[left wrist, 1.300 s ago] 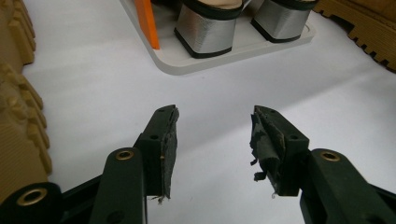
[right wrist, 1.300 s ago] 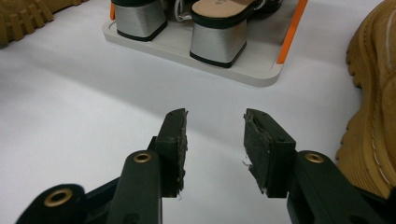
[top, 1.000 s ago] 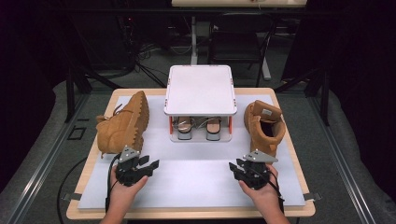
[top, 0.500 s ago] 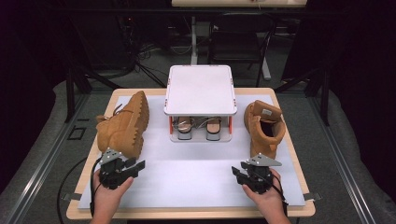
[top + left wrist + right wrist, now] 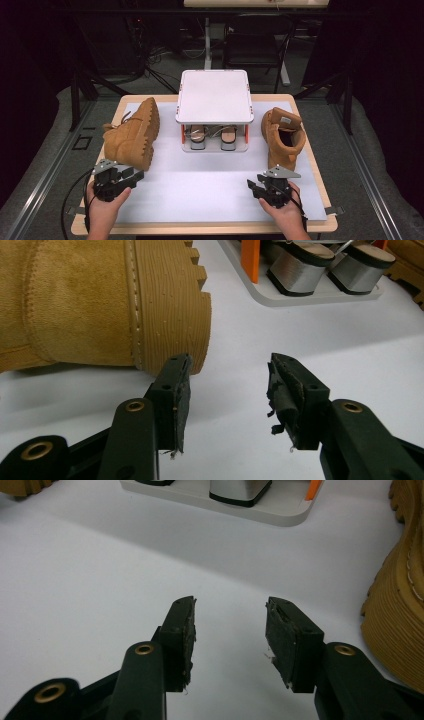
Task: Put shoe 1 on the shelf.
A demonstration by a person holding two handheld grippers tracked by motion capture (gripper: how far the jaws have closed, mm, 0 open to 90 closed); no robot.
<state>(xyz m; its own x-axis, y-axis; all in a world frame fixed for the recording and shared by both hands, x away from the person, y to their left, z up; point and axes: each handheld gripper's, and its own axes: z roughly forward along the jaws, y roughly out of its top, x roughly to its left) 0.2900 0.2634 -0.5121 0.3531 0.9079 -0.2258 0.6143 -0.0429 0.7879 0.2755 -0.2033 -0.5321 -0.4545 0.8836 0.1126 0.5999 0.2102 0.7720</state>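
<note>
Two boots flanked by two released claws

The left claw (image 5: 227,372) is held open, empty, just beside the left boot (image 5: 100,300); the right claw (image 5: 230,617), just opened further, is near the right boot (image 5: 400,605).

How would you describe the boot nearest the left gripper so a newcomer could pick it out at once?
Start at the white two-tier shoe rack at the back of the table. The tan boot lies to its left, just ahead of the left gripper. Unlike the other boot, which stands upright, this one lies on its side, its ridged sole facing the rack.
</note>
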